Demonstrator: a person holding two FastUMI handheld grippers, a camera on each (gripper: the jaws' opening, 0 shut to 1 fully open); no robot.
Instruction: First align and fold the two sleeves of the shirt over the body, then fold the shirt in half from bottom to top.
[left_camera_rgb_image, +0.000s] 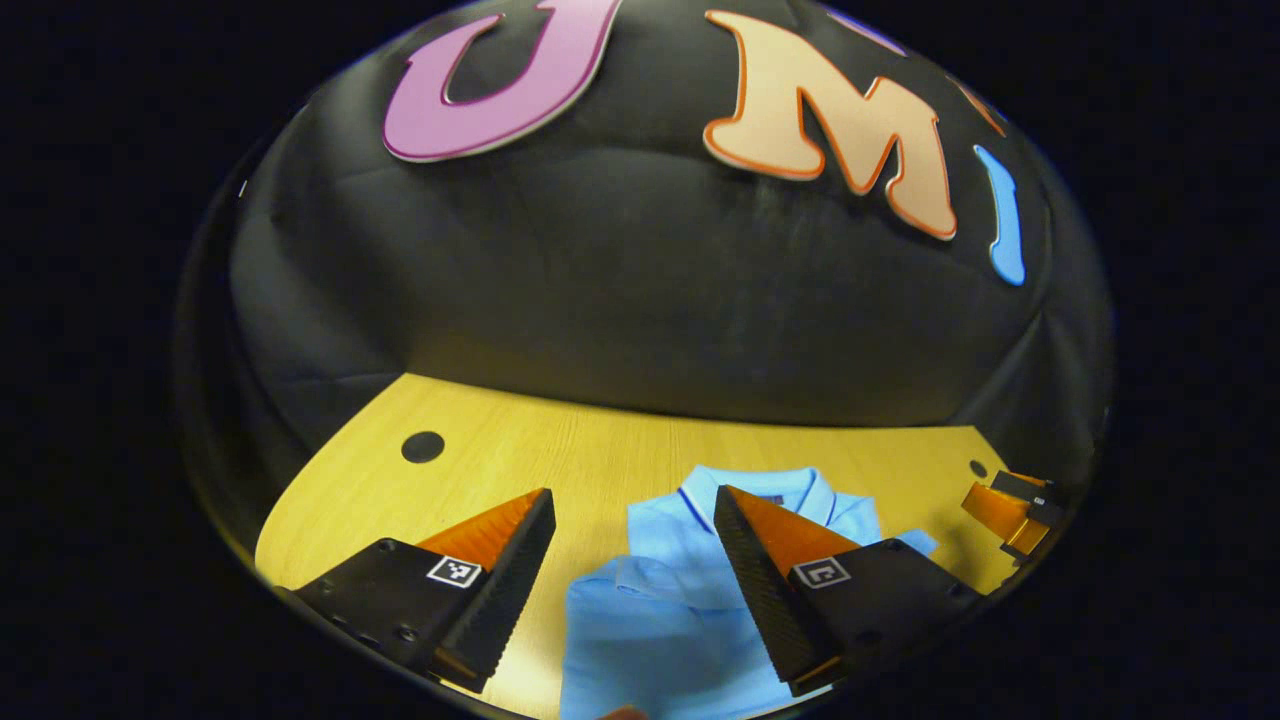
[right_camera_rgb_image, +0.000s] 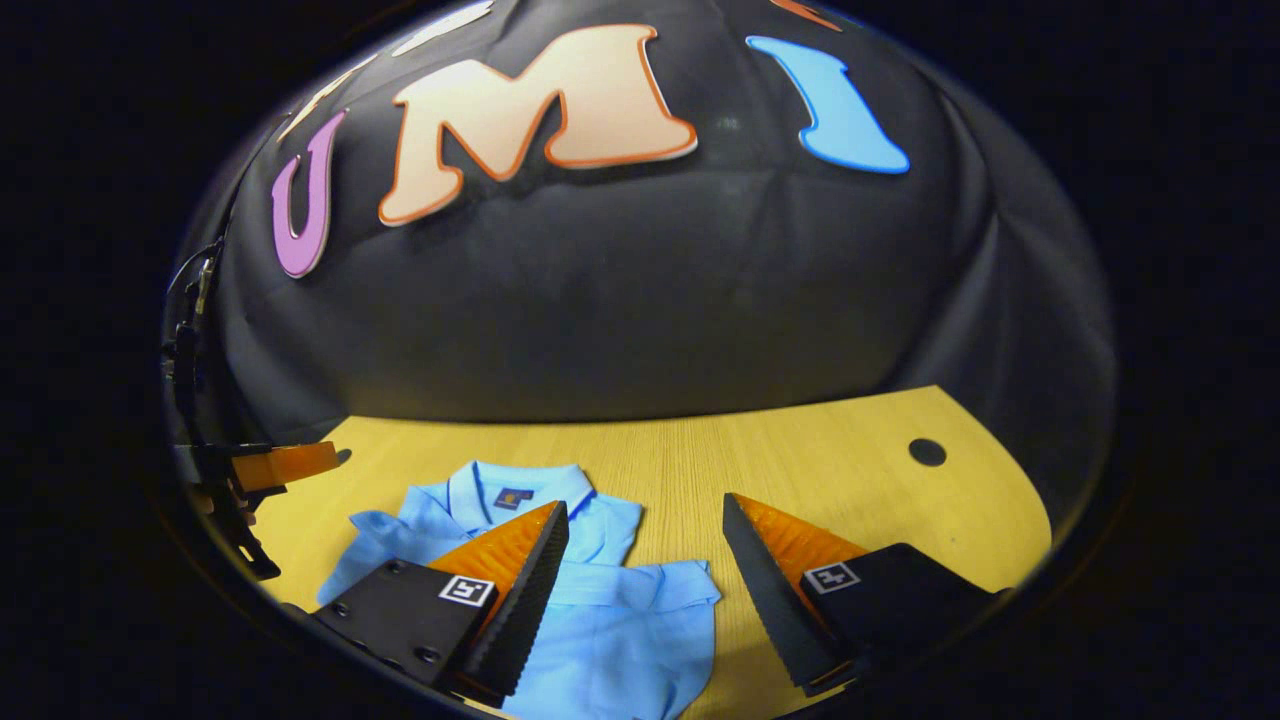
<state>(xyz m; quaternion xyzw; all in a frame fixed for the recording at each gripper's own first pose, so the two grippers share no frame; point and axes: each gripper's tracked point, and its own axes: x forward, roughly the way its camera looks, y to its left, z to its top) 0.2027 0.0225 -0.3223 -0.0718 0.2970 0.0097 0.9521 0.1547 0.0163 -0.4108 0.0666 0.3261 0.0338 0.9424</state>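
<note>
A light blue polo shirt lies flat on the wooden table, collar toward the booth wall. In the left gripper view its left sleeve spreads out under my left gripper, which hovers open above it with nothing between the fingers. In the right gripper view the shirt shows its right sleeve lying out to the side. My right gripper is open above that sleeve's edge. The other gripper shows far right in the left gripper view, and again far left in the right gripper view.
A round dark hole sits in the tabletop left of the shirt, and another to its right. Bare wood runs between the shirt and the black cloth wall behind.
</note>
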